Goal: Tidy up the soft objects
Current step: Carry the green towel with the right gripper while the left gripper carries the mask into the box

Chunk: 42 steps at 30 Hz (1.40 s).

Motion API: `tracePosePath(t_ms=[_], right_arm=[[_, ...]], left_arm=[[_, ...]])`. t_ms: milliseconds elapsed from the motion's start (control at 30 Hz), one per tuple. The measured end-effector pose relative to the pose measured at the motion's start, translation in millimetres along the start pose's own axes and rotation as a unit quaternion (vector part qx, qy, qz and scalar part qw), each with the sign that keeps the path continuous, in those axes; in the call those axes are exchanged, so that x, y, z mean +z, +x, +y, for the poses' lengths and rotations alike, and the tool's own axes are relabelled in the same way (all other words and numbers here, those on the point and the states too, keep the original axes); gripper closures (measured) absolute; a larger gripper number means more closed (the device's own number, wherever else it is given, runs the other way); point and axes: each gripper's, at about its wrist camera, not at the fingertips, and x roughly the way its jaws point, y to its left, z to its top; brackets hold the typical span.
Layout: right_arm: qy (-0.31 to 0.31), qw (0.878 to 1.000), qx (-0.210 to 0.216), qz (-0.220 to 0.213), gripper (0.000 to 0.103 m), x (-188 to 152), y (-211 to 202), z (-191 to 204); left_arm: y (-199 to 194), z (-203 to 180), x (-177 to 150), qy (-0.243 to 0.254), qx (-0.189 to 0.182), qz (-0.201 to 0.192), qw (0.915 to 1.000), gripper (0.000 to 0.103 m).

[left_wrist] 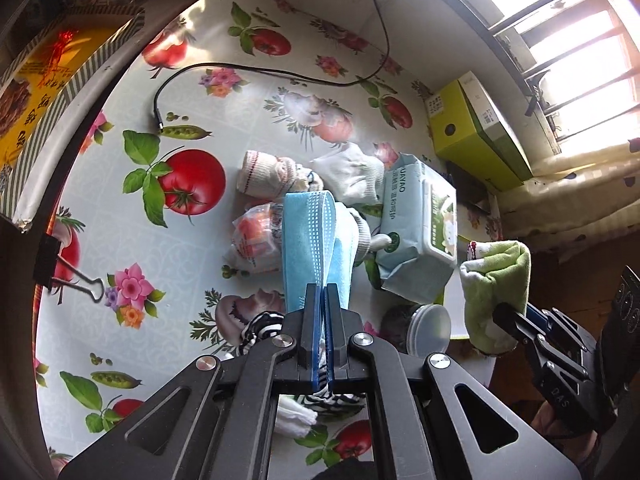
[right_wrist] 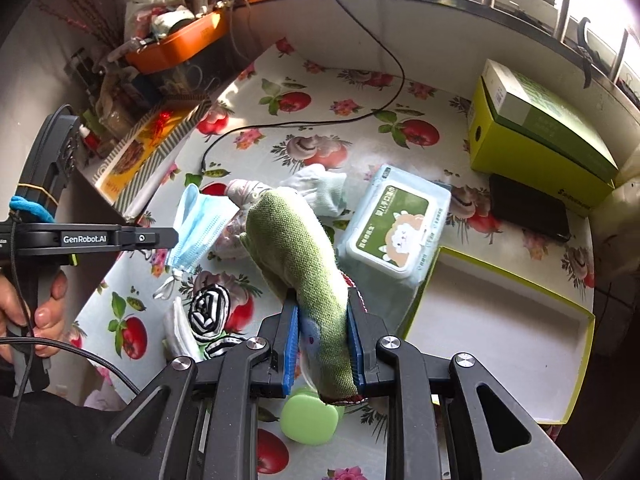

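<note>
Left gripper (left_wrist: pixel 321 292) clamped pleated blue face mask (left_wrist: pixel 310 236); right gripper (right_wrist: pixel 323 320) clamped green knitted sock (right_wrist: pixel 298 248). Shallow green-rimmed tray (right_wrist: pixel 576 364) was empty; socks, gloves remained loose.

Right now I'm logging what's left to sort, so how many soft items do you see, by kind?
Face mask, held by left gripper: 1
Green sock, held by right gripper: 1
White gloves: 1
Striped sock: 1
Rolled cream sock: 1
Total: 5
</note>
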Motion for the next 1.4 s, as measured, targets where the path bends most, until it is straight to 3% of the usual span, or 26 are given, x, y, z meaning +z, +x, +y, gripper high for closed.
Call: tracePosePath(t_ms=[467,833,1133,1400], right_arm=[[0.098,0.995,-0.030,-0.018,0.083,-28,-16,-74],[0.181,0.983,-0.027,-0.009,0.083,-50,-4,-125],[0.239,0.971,-0.017,0.001,0.083,-67,8,-159],[0.286,0.958,-0.007,0.015,0.083,-76,25,-183]], left_arm=[[16,-90,9,0.086,-0.035,0.022,0.9954,0.101],[55,-162,12,0.156,-0.055,0.060,0.9844,0.101],[102,-196,9,0.177,-0.047,0.100,0.9781,0.101],[138,-210,13,0.153,-0.039,0.117,0.9804,0.101]])
